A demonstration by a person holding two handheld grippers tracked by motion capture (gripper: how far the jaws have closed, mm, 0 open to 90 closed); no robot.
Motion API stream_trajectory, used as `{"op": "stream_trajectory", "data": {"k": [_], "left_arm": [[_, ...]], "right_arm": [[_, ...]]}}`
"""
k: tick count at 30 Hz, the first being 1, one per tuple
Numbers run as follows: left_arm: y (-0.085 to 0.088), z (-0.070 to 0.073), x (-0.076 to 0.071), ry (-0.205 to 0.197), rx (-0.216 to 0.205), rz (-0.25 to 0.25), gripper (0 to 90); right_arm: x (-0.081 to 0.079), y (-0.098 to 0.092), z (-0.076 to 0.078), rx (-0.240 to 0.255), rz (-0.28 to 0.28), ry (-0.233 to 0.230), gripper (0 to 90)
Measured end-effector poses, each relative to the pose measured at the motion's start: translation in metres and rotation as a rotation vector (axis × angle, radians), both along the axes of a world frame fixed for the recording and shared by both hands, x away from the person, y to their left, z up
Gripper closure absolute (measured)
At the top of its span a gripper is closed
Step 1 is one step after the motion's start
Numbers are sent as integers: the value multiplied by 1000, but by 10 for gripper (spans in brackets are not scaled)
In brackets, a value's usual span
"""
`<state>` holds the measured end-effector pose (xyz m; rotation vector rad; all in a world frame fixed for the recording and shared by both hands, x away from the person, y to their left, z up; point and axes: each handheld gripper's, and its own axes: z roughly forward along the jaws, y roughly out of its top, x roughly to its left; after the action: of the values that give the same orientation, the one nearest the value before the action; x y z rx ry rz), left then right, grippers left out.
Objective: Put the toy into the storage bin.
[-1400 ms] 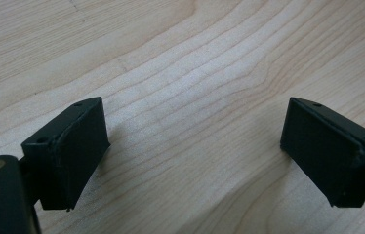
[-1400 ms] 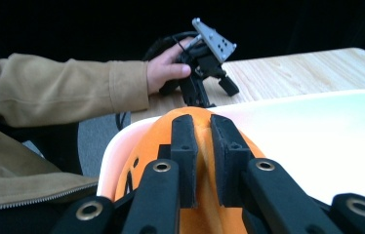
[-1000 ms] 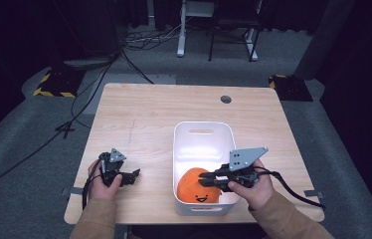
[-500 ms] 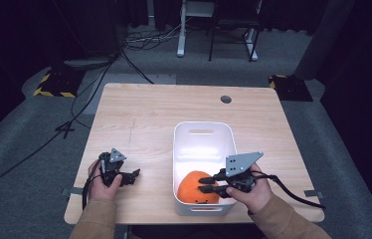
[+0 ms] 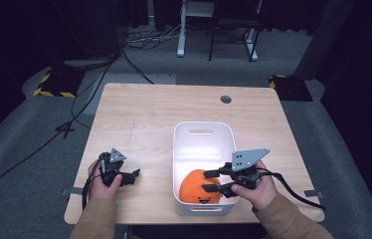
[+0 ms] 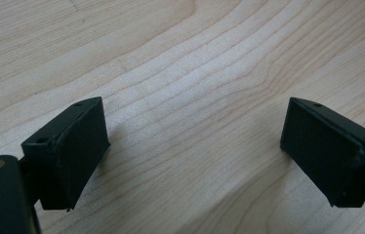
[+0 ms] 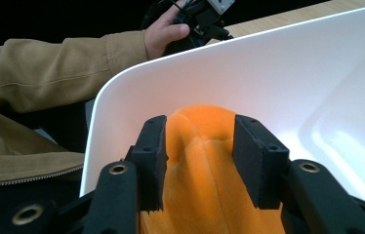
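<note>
Right hand-held gripper (image 5: 210,181) jaws just been opening, now half-spread; orange plush toy (image 7: 205,161) between them, loosening inside white bin (image 5: 184,149). Release likely underway. Left hand-held gripper (image 6: 195,151) open, empty over worktop (image 6: 180,58).

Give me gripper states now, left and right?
Left gripper: open, empty, over table.
Right gripper: jaws just opening, orange plush between them in white bin.
</note>
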<state>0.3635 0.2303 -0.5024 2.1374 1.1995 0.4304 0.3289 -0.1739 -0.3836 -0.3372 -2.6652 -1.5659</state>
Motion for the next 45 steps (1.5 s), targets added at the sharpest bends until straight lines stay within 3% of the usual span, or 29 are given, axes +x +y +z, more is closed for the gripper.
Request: {"op": "stream_trajectory", "data": {"k": [8,17,21,34,38,44,45], "left_arm": [[1,0,1,-4,3,-20,99],[1,0,1,-5,4,-20,99],[1,0,1,-2,1,-22,99],[1,0,1,-3,2,-21,99],[1,-1,1,-1,1,-22,99],[1,0,1,-2,2,-20,99],[1,0,1,-4,4,-19,99]], "right_arm": [[4,-8,12,38,-40,-31,463],[14,-23,28,52,-85,-68,435],[19,-29,37,21,-122,-115,413],[46,-64,56,-19,-304,-155,333],[53,-74,59,-58,-352,-179,316],[61,-83,62,-76,-384,-165,305],[65,-89,59,-80,-410,-143,305]]}}
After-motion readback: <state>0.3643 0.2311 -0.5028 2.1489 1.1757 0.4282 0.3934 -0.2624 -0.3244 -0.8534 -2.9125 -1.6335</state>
